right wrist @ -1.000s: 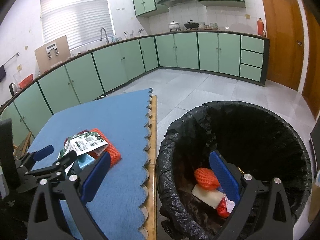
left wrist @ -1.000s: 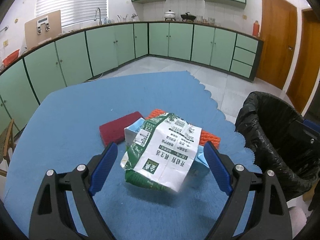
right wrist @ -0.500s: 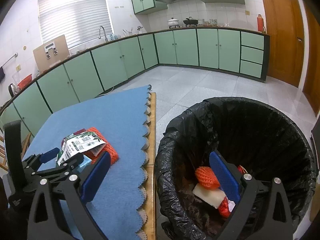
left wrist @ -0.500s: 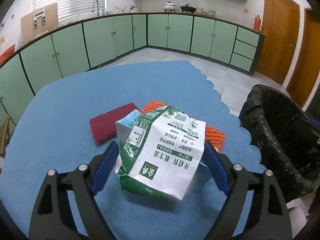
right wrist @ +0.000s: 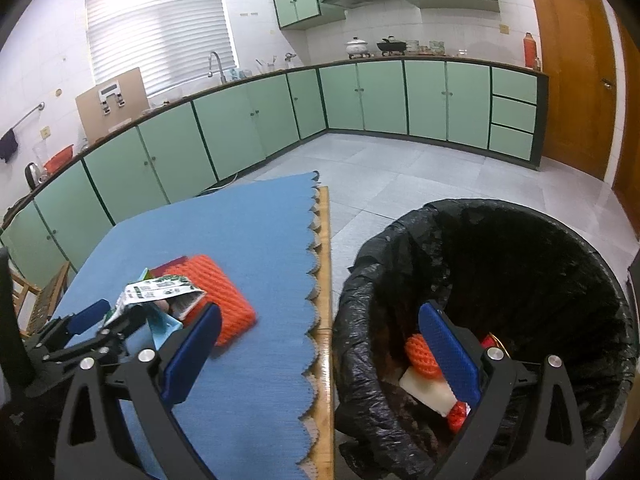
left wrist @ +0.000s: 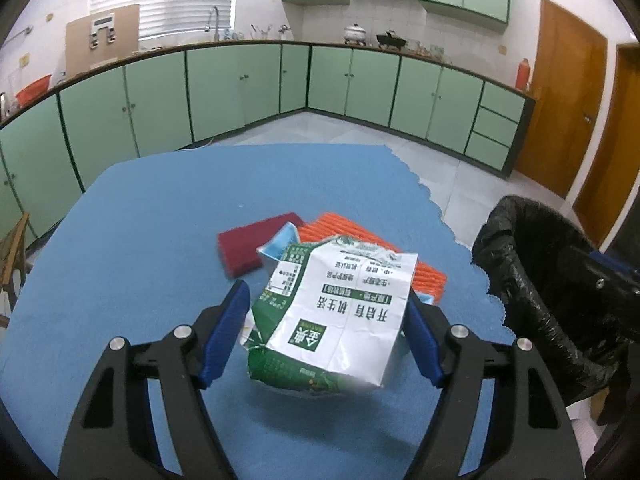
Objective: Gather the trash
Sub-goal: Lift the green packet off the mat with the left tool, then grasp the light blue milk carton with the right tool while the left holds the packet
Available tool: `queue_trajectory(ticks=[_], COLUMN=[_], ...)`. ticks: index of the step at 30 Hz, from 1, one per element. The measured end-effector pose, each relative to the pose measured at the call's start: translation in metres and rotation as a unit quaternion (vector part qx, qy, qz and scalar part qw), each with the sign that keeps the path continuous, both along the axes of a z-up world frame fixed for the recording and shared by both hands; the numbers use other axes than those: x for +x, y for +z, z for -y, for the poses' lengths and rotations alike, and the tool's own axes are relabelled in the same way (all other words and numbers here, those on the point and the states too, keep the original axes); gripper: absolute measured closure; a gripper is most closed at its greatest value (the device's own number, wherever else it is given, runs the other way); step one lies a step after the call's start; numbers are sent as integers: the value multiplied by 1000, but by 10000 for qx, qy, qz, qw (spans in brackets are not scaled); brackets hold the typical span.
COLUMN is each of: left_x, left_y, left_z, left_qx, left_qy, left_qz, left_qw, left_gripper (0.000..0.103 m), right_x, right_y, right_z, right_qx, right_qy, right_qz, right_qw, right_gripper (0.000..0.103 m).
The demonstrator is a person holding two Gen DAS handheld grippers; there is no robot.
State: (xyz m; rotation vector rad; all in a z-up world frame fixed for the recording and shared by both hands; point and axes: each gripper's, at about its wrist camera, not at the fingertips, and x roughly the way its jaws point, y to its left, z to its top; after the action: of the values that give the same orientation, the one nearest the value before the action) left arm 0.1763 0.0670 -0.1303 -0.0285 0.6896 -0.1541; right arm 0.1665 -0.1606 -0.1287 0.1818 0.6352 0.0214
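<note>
A crumpled green-and-white paper package (left wrist: 336,320) sits between the blue pads of my left gripper (left wrist: 328,296). Its jaws are closing and both pads press the package's sides. A light blue carton (left wrist: 280,242) clings under the package. In the right wrist view the package (right wrist: 160,288) hangs slightly above the cloth in the left gripper (right wrist: 92,320). Behind it lie an orange foam net (left wrist: 428,276) and a dark red sponge (left wrist: 248,248). My right gripper (right wrist: 320,312) is open with nothing between its fingers, its right finger over the black-lined trash bin (right wrist: 520,240).
A blue cloth (left wrist: 160,240) covers the table, whose wooden edge (right wrist: 324,260) runs beside the bin. Inside the bin lie another orange net (right wrist: 420,356) and a white piece (right wrist: 424,392). A wooden chair (left wrist: 12,256) stands at the left; green cabinets line the walls.
The left jaws have narrowed onto the package. The package now moves with the gripper, drawn back from the sponge and net. The right gripper has stayed over the bin.
</note>
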Motion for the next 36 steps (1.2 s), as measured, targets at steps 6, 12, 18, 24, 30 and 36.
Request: queue_trajectory(ticks=[6,12,18,24,30,36], left_x=[-9,-23,-25,-23,-27,-29], left_y=[1,-3,4,10,7,4], left_z=[-34,-65,-85,-104,-116,-119], left_qx=[-116,-109,-298,-657,-461,-216], left_qy=[259,498,662,869,996,1026], left_qz=[-137,-113,-171,-598,-589,-351], left_qw=[9995,9986,9972,9922,9922,9939], left_gripper=[78,92,97,99,99,99], right_x=[3,4,3,3,8,6], right_y=[-2,-7,-8,-7,-10,-16], right_z=[-21,-47,-77,-103,-115,-131], right_qx=[0,-4,-31,-104,-107,-291], right_qy=[245,504,848,1119,1267,1414], right_qz=[-37,-105,-112,-91,-128,-93], right_qw=[9997,9987,9963,9936,9918,9895], right_gripper=[6,6,6,6,7,10])
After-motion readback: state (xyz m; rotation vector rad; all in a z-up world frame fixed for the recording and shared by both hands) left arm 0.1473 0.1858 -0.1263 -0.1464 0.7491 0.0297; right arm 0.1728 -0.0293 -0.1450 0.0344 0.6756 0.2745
